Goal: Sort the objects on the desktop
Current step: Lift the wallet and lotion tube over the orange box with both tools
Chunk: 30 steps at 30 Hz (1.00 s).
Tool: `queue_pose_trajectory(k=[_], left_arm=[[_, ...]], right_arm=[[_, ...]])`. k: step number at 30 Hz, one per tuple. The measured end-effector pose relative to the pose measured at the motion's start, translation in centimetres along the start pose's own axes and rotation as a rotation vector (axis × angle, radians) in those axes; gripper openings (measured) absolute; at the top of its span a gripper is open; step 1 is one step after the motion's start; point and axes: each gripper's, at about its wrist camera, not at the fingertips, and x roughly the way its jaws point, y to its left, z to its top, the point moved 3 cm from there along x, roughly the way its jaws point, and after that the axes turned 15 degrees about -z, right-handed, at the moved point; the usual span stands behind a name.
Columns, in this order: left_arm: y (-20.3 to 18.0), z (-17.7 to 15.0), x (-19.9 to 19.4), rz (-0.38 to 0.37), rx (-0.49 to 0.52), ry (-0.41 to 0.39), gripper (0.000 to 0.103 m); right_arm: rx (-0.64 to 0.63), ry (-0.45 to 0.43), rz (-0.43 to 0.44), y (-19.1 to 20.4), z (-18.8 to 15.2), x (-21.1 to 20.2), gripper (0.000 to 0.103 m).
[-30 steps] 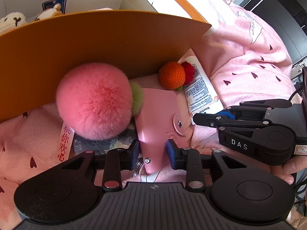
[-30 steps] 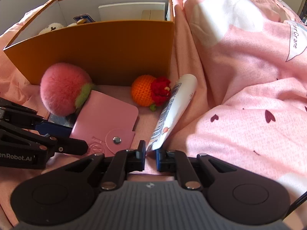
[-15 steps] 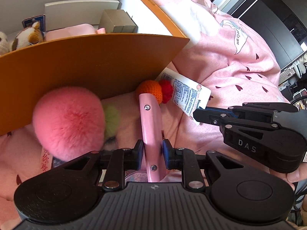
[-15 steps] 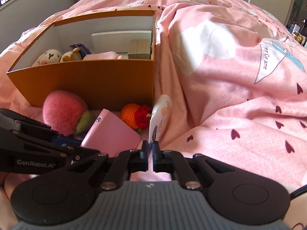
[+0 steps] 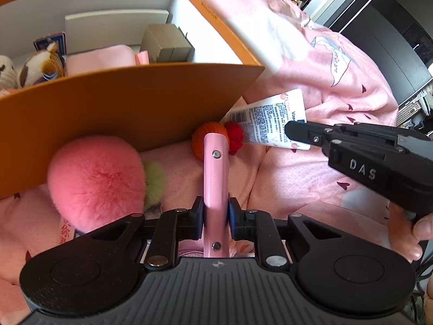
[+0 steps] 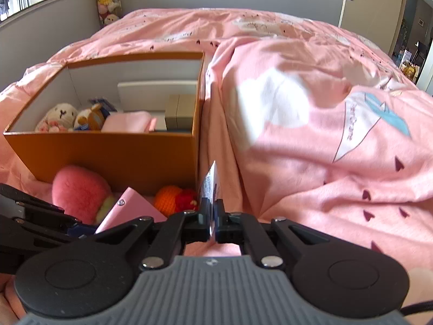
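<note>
The left hand-held gripper [image 5: 215,218] is clamped on the pink wallet [image 5: 215,178], held edge-up, and the right hand-held gripper [image 6: 213,223] pinches the lotion tube [image 6: 209,182] by its flat crimped end; both items hang just before the orange box [image 6: 108,151], likely bound for it.

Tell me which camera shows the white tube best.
The left wrist view: the tube lies broadside, printed label visible, its end pinched in the right gripper. The right wrist view shows it only edge-on, a thin sliver.
</note>
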Motion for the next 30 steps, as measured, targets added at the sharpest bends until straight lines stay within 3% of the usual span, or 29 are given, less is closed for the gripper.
queue_pose_trajectory(k=[9,17,24,30], left_arm=[[-1.7,0.9,-5.3,-0.012,0.041,-0.109,0.02],[-2.3,3.2,-11.4,-0.009,0.052,-0.224,0.02],[-0.7,6.4,-15.7,0.067,0.048,-0.323,0.02],[1.4,9.1,-17.0,0.152,0.067,-0.339,0.02]], right_arm=[[-0.014,-0.063,0.037,-0.8,2.5,-3.6,0.002],[-0.008,-0.181,0.092,-1.4,6.4,-8.3,0.002],[-0.013,-0.309,0.162,0.4,10.8,-10.2,0.002],[-0.012,-0.307,0.203,2.9,13.7,-7.4,0.002]])
